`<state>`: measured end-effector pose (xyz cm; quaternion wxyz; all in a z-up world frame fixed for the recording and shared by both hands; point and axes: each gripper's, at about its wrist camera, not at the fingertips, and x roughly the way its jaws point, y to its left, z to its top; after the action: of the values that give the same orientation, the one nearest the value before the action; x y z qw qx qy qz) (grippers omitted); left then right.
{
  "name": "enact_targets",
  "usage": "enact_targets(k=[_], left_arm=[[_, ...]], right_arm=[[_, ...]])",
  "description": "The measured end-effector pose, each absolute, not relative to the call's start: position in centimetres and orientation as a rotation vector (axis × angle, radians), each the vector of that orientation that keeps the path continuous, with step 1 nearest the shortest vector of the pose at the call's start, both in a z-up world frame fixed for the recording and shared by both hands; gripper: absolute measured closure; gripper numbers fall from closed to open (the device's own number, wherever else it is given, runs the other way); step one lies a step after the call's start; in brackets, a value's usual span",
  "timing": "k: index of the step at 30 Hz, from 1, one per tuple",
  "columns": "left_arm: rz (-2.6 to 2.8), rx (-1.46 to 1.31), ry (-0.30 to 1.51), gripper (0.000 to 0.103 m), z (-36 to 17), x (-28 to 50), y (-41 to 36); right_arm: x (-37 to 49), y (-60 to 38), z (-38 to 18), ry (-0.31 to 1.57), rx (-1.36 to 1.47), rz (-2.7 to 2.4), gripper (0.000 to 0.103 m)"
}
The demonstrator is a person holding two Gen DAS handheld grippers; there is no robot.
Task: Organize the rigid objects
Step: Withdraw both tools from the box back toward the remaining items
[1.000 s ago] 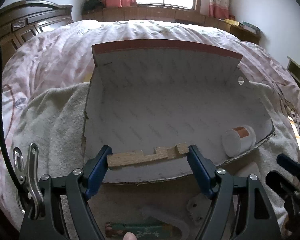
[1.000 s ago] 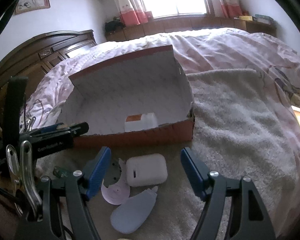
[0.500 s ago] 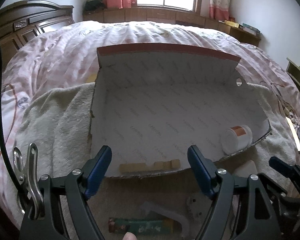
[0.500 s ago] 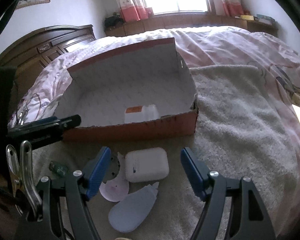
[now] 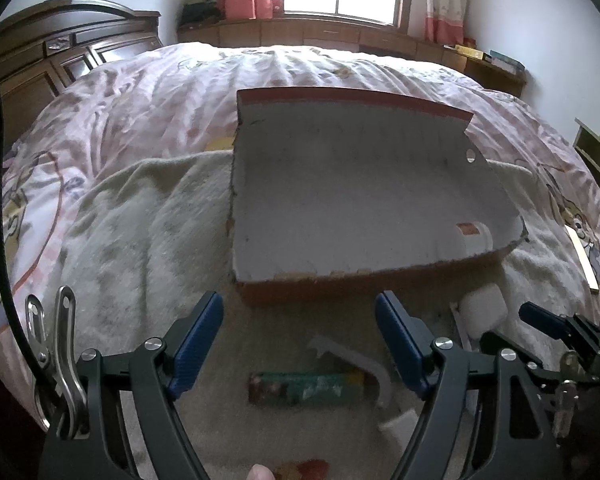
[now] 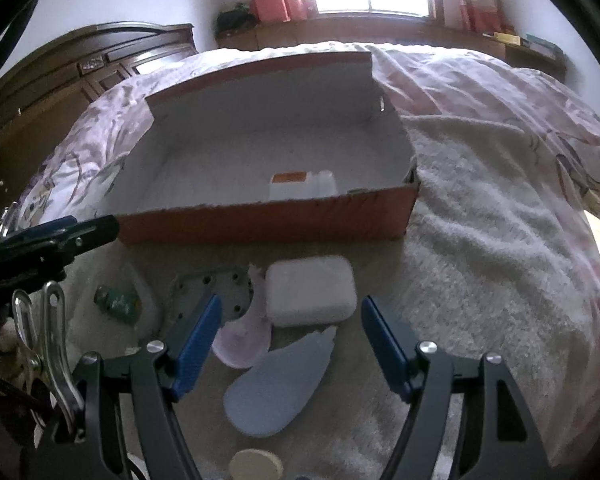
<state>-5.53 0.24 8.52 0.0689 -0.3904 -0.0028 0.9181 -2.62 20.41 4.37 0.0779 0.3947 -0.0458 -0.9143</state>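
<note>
While the orange cardboard box with its white lining [image 6: 268, 160] sits open on the cream terry towel [image 6: 480, 248] spread over the pink patterned bed [image 5: 160, 92], the sort looks early: only a white plastic bottle with an orange label [image 6: 300, 186] shows inside it in the right wrist view, lying on its side against the near wall toward the right end. Whether anything else lies behind that wall cannot be told. Left to right on the towel before the box, not yet boxed: a green printed flat packet [image 5: 308, 388], glossy, rectangular; a grey curved plate with drilled holes [image 6: 216, 288], thin and hard-looking; a pale lilac curved shard [image 6: 246, 340], smooth; a white rounded-rectangle case [image 6: 310, 290], matte plastic, pebble-cornered, just beside the shard; a light blue teardrop-shaped flat piece [image 6: 280, 384] with a jagged tip, near the case; a tan round disc [image 6: 256, 466] at the frame's lower edge, possibly wood. Left gripper [image 5: 300, 344]: blue-padded jaws wide apart, nothing between them, hovering above the packet and short of the box. Right gripper [image 6: 290, 344]: jaws spread about mid-range, empty, straddling the white case and blue piece from above without touching. Judgement: most items remain; the case seems the likely next pick.
</note>
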Motion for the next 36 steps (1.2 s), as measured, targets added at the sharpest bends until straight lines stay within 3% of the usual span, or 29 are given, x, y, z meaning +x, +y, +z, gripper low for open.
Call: enact_targets(k=[22, 36], left_arm=[[2.735, -1.228, -0.030, 0.023, 6.4, 0.5, -1.7], [2.680, -1.318, -0.074, 0.023, 4.1, 3.2, -3.2]], right_arm=[[1.6, 17.9, 3.8, -0.002, 1.207, -2.701, 0.027], [3.9, 18.9, 2.9, -0.033, 1.216, -2.678, 0.027]])
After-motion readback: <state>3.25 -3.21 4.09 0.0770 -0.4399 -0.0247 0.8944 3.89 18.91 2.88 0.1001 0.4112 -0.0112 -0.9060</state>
